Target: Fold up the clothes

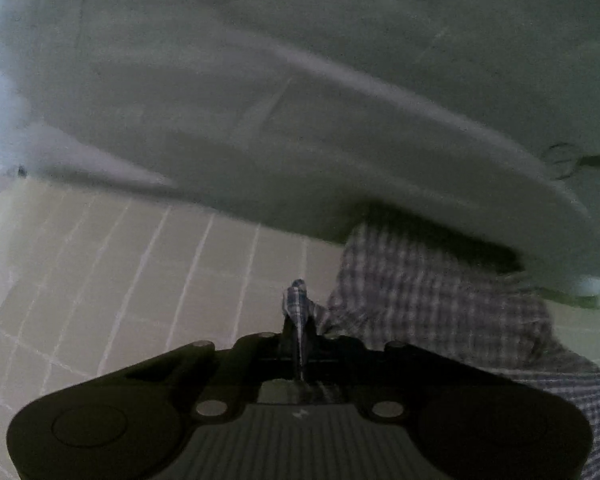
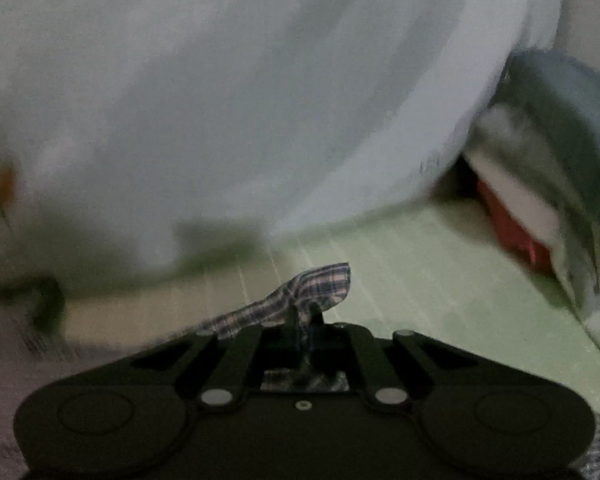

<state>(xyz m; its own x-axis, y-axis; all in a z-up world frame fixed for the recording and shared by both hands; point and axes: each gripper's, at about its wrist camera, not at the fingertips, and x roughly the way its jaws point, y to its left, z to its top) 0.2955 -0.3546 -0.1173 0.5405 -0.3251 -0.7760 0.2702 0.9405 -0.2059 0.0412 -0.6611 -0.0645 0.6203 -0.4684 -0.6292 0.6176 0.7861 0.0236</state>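
Checked cloth, a plaid shirt in pale and dark blue-grey lines, is pinched in both grippers. Left gripper: jaws drawn fully together on a small tuft of the fabric, which stands up just past the fingertips; from the pinch the shirt runs off to the right and near side of the view, passing under the rim of a white table that fills the upper part of the frame. Below and to the left of the gripper lies a tiled floor of pale squares with light joints. Right gripper: jaws likewise closed with no gap visible, clamping a folded edge of the same shirt; a flap of the cloth projects up and to the right beyond the tips, and the rest trails to the left and near side. The white table occupies the upper left of this view, heavily blurred. At far right, against the floor, sits a stack of other items, including something red, too blurred to identify.
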